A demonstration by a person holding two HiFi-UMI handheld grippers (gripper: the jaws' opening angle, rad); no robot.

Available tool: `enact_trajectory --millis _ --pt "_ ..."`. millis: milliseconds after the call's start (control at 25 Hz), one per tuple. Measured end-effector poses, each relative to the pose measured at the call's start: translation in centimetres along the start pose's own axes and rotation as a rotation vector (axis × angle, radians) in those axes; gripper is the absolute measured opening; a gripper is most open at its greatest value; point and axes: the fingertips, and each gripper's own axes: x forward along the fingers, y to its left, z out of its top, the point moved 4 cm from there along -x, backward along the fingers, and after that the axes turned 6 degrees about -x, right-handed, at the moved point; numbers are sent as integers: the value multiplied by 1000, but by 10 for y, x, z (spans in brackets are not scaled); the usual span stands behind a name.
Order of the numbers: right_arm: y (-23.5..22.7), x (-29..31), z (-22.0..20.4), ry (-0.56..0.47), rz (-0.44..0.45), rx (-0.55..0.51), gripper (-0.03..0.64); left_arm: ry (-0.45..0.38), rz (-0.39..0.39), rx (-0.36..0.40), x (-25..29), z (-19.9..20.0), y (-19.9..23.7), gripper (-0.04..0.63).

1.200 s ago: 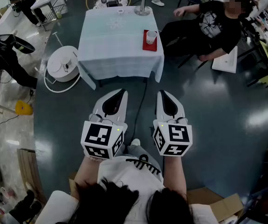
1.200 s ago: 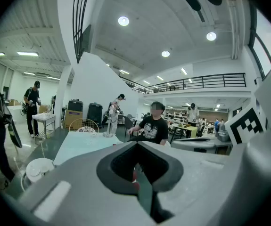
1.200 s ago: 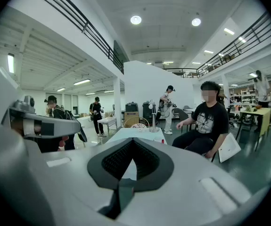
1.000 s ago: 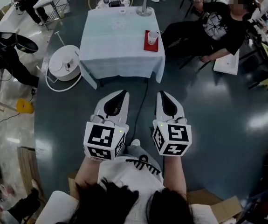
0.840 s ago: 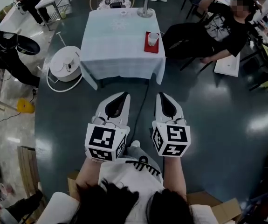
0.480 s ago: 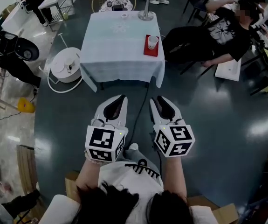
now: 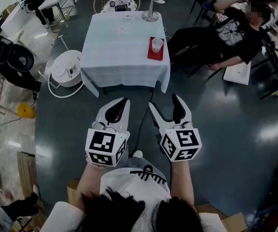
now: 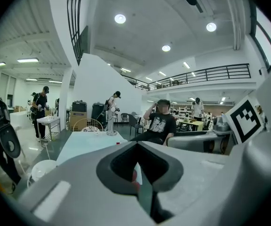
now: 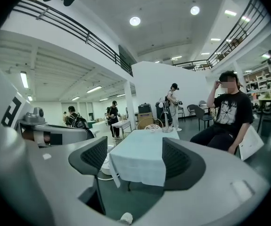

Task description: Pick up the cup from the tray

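The left gripper (image 7: pixel 124 101), of grey-white plastic, has its two jaws brought together with nothing between them; the left gripper view shows the dark pads meeting at the tips. The right gripper (image 7: pixel 164 101) is just beside it, at about the same height in the head view, and its jaws stand wide apart. They have just been opening, and they hold nothing: between them the right gripper view shows only the floor and the worktop far ahead. Both grippers are in the air above the dark glossy floor (image 7: pixel 216 129), in front of the person who holds them, and both point toward the worktop.

A thin black cable (image 7: pixel 142 117) lies on the floor and passes between the two grippers toward the square worktop (image 7: pixel 114 47), which is covered by a pale blue cloth hanging over its edges. The small white cup (image 7: pixel 156 44) stands upright on a flat red rectangular tray (image 7: pixel 153 56). This tray lies at the right edge of the worktop, about halfway along it. The cup is well apart from both grippers. At the far edge of the worktop stands a silver metal post on a round base (image 7: pixel 151 14).

To the right of the worktop sits a person in a black printed T-shirt (image 7: pixel 228 28). To the left, on the floor, is a round white machine (image 7: pixel 66 67), and nearer the picture's edge a small yellow object (image 7: pixel 25 111).
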Motion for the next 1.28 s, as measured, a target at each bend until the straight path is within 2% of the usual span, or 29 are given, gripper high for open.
enact_trajectory --millis 400,760,1280 --pt "-40 77 8 49 -65 -16 397 16 17 -88 86 20 73 0" --pt "-68 163 19 85 -141 -10 428 56 -27 -75 165 43 133 0" --pt "-104 248 28 135 -280 29 440 100 -116 -54 243 75 192 0"
